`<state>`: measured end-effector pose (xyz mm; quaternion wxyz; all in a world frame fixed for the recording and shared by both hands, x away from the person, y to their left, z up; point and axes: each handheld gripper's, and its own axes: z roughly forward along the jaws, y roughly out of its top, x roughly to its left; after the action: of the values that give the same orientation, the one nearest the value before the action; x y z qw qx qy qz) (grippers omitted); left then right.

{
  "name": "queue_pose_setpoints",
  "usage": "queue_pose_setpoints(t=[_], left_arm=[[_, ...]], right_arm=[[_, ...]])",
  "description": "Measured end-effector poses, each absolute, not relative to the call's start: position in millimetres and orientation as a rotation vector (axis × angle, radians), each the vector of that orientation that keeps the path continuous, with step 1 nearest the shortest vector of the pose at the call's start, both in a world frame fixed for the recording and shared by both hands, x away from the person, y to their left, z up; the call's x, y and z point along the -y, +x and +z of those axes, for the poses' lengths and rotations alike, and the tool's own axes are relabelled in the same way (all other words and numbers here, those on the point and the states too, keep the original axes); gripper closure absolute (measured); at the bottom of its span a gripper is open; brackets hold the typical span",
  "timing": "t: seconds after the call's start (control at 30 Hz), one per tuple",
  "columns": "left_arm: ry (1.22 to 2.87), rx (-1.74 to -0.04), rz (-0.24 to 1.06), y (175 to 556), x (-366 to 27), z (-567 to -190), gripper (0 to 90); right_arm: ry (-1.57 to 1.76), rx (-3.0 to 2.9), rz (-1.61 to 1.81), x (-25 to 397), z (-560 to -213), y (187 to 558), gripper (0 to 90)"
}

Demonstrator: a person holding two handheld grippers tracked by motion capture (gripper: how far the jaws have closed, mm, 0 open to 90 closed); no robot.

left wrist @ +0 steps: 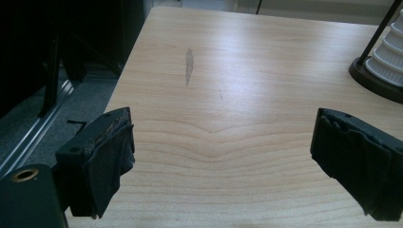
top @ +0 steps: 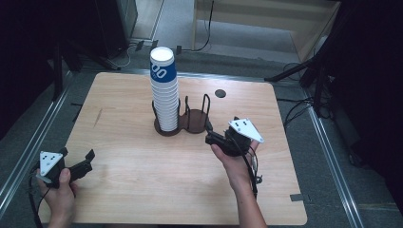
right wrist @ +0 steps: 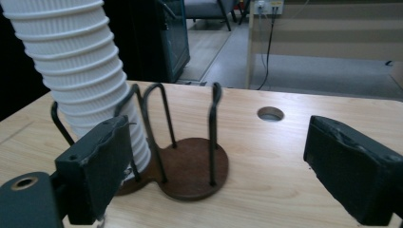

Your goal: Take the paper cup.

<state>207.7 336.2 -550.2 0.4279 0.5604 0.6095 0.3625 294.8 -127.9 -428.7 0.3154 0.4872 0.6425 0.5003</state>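
Nearest to us, at the lower left of the high view, we note the left gripper [top: 76, 159] held in a hand [top: 59, 192] near the front left corner of the table [top: 142, 190], resting low over the wood; its jaws stand spread with nothing between them, and in the left gripper view the left gripper [left wrist: 221, 156] frames bare tabletop with a small dark scuff [left wrist: 188, 66] in the upper middle of the frame. Right of centre in the high view, the right gripper [top: 211, 133] is held by the other hand [top: 235, 164], pointing toward the middle of the table. Its jaws are also spread wide and pinch nothing; in the right gripper view the right gripper [right wrist: 214, 171] looks straight at the cup holder [right wrist: 190, 166], which sits just ahead of the jaws, apart from them. The holder is a dark brown two-ring base with black wire uprights; its near ring lies empty at centre frame. The ring at the left of that frame carries the stack of cups [right wrist: 81, 71], white and ribbed, rising upright out of the top of the frame. In the high view the stack of cups [top: 165, 95] stands just above centre, its top cup bearing a blue band. Farther off, a round hole [top: 219, 93] marks the tabletop toward the upper right, and beyond the table edge we see grey floor [top: 180, 28] and trailing cables.
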Motion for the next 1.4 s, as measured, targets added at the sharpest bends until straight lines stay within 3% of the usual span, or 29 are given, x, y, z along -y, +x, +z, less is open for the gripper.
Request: queue_pose_setpoints(t=[0.53, 1.4], left_arm=[[1.419, -1.516, 0.915, 208, -334, -550, 8.1], [1.419, -1.520, 0.912, 208, -334, -550, 8.1]], right_arm=[[1.212, -1.718, 1.393, 63, -405, 315, 3.3], [1.179, -1.742, 1.478, -16, -372, 358, 2.9]])
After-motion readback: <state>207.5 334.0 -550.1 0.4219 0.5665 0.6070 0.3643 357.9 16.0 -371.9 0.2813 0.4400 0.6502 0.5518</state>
